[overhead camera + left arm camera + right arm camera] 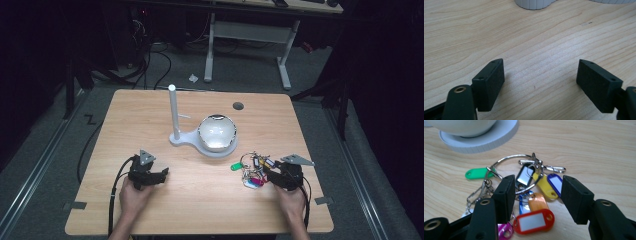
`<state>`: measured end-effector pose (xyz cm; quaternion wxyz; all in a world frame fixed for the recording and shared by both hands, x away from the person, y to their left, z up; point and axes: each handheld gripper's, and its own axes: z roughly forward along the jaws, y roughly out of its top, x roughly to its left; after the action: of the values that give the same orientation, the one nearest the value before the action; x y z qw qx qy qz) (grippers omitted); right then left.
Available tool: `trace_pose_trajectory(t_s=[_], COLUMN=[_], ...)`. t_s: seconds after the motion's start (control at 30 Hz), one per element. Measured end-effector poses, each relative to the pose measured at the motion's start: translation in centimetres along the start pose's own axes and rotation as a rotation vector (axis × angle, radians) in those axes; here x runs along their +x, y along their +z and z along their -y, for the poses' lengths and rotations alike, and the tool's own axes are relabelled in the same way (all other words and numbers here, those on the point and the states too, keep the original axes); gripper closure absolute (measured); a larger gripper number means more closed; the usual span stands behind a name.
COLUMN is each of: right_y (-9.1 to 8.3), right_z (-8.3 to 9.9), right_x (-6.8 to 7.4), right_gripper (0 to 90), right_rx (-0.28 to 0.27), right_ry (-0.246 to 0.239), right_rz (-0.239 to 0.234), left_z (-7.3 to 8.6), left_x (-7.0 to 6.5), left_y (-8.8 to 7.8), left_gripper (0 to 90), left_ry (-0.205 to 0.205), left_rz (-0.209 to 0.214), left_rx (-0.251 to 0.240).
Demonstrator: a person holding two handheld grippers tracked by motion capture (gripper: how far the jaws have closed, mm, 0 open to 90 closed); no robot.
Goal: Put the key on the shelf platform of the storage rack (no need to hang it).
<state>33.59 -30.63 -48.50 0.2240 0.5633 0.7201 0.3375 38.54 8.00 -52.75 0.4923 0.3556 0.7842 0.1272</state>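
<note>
Wooden table (pixel 200 200): bowl (pixel 217 131) contents unclear; both grippers' jaws spread, right gripper (pixel 536 191) over key bunch (pixel 529 192).

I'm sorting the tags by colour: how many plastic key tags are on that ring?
7 visible: green tag far left, black, yellow, dark blue, orange, red nearest, magenta by the left jaw. Others may be hidden.

We are working with two matte black grippers, the left gripper (pixel 161 175) and the right gripper (pixel 266 172), each carrying a grey three-cornered plate on top and trailing a black cable. We are seeing flat rectangular pads (pixel 506 195) with small screw holes on the jaws, and brass-coloured eyelets sitting in the rounded black links behind them. Our forearms are showing bare, with no sleeves.
</note>
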Motion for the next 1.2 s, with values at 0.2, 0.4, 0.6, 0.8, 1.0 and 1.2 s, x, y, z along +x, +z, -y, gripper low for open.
trace_pose_trajectory(t_s=[0.2,0.4,0.6,0.8,1.0,1.2], right_y=[0.7,1.8,2.7,3.6,4.6,5.4], right_z=[-0.5,-1.1,-1.0,-0.9,-1.0,-1.3], right_x=[0.3,0.2,-0.5,-0.8,-0.9,-0.9], right_gripper=[46.1,46.5,46.6,45.5,44.2,45.2], right_rx=[0.010,0.030,0.045,0.066,0.098,0.115], right_ry=[-0.006,0.001,0.028,0.022,0.015,-0.003], right_rz=[-0.005,-0.002,0.008,0.037,0.048,0.067], left_z=[0.0,0.0,0.0,0.0,0.0,0.0], left_x=[0.0,0.0,0.0,0.0,0.0,0.0], left_y=[0.0,0.0,0.0,0.0,0.0,0.0], left_gripper=[22.7,22.7,22.8,22.8,22.7,22.7], left_ry=[-0.001,-0.003,-0.001,-0.001,-0.002,-0.001], left_rz=[-0.001,-0.001,0.000,0.000,0.000,0.000], left_rx=[0.000,0.000,0.000,0.000,0.000,0.000])
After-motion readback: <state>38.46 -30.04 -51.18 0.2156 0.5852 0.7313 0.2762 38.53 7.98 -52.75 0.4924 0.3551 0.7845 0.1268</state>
